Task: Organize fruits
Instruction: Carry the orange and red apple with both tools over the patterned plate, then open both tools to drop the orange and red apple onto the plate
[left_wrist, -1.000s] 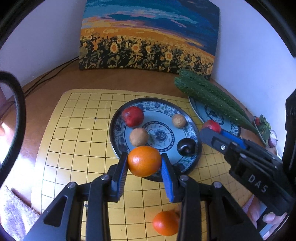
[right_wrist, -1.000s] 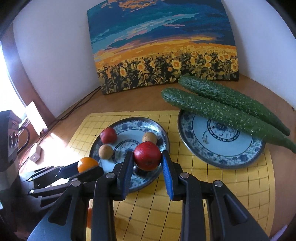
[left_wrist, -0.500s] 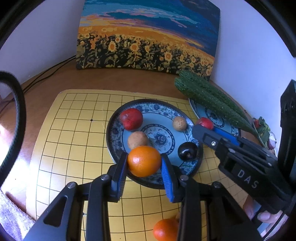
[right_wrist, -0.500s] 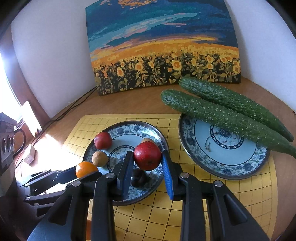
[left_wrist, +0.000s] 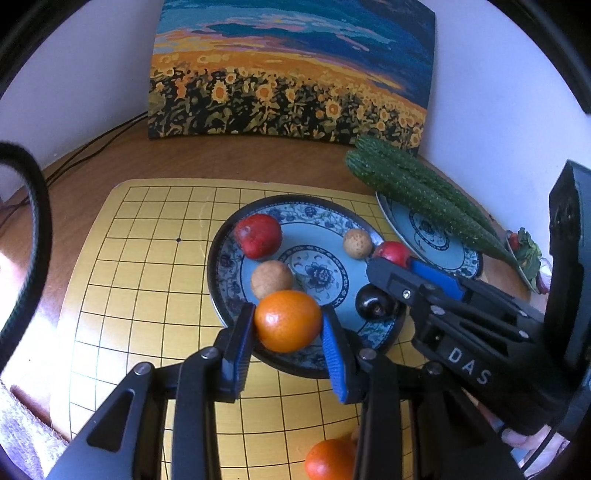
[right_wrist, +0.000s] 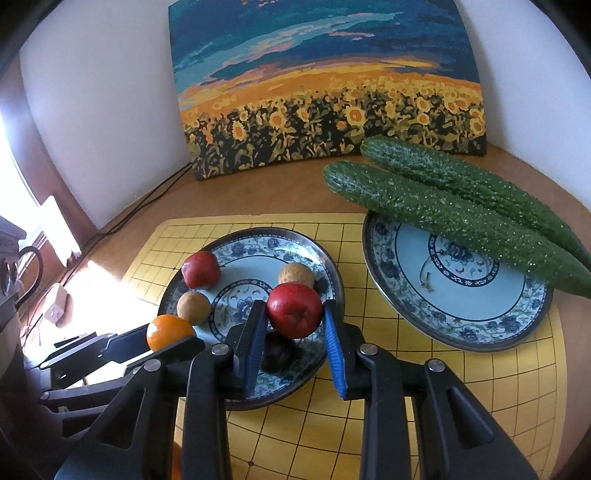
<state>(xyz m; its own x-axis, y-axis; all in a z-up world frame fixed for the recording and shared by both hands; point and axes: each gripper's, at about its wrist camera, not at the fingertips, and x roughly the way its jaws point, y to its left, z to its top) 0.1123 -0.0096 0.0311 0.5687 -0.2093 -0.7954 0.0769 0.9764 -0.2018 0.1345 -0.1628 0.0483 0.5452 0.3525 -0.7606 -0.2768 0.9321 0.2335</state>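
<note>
The left hand-held gripper (left_wrist: 288, 325) clamps an orange (left_wrist: 288, 320), the right hand-held gripper (right_wrist: 295, 314) a red fruit (right_wrist: 294, 309); released carelessly over the crowded plate (right_wrist: 314, 245), either may knock neighbours or roll off.

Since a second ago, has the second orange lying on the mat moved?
Cannot tell. The loose orange sits on the yellow grid mat as before; its frame shift matches the mat's, which suggests camera drift.

We count two oranges (left_wrist: 288, 320) (left_wrist: 330, 459), two red apples (right_wrist: 294, 309) (right_wrist: 201, 270), two small brown fruits (right_wrist: 193, 308) (right_wrist: 295, 274), one dark fruit (left_wrist: 373, 305), two cucumbers (right_wrist: 443, 218) (right_wrist: 461, 181), two patterned plates (right_wrist: 243, 243) (right_wrist: 461, 332), and one sunflower painting (right_wrist: 332, 92).
</note>
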